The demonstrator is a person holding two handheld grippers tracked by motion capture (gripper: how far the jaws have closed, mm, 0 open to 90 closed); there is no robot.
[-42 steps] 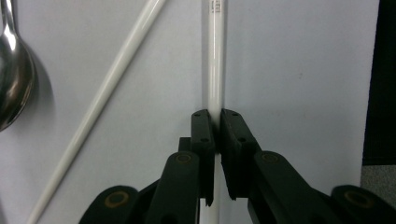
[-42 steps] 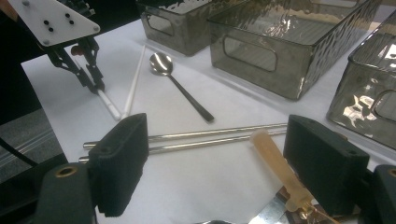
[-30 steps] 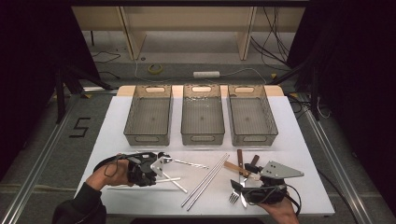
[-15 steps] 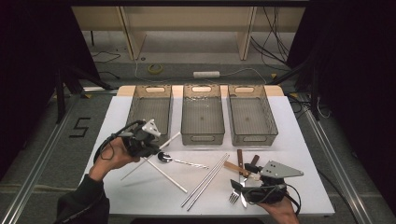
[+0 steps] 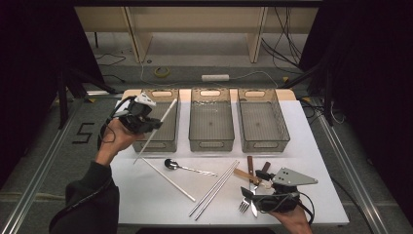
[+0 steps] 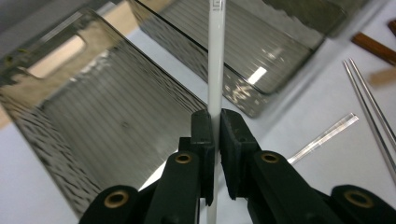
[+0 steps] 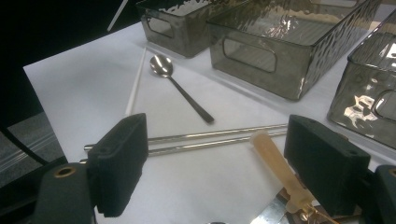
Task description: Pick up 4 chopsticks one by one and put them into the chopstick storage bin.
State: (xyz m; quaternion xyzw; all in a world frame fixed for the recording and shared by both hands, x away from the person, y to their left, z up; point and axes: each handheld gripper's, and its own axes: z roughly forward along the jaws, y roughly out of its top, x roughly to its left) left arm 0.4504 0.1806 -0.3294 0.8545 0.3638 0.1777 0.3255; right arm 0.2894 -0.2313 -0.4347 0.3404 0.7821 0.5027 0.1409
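White worktop below, the left tool pinches a light, stiff, slick white chopstick off-centre, so it may pivot.

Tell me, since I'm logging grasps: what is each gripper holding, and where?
Left gripper clamps the white chopstick around mid-length; right gripper holds nothing.

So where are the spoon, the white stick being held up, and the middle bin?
spoon (image 5: 171, 164): high view, on its bowl.
white stick (image 6: 215, 70): left gripper view, on the shaft above the fingers.
middle bin (image 5: 211, 142): high view, on its near wall.
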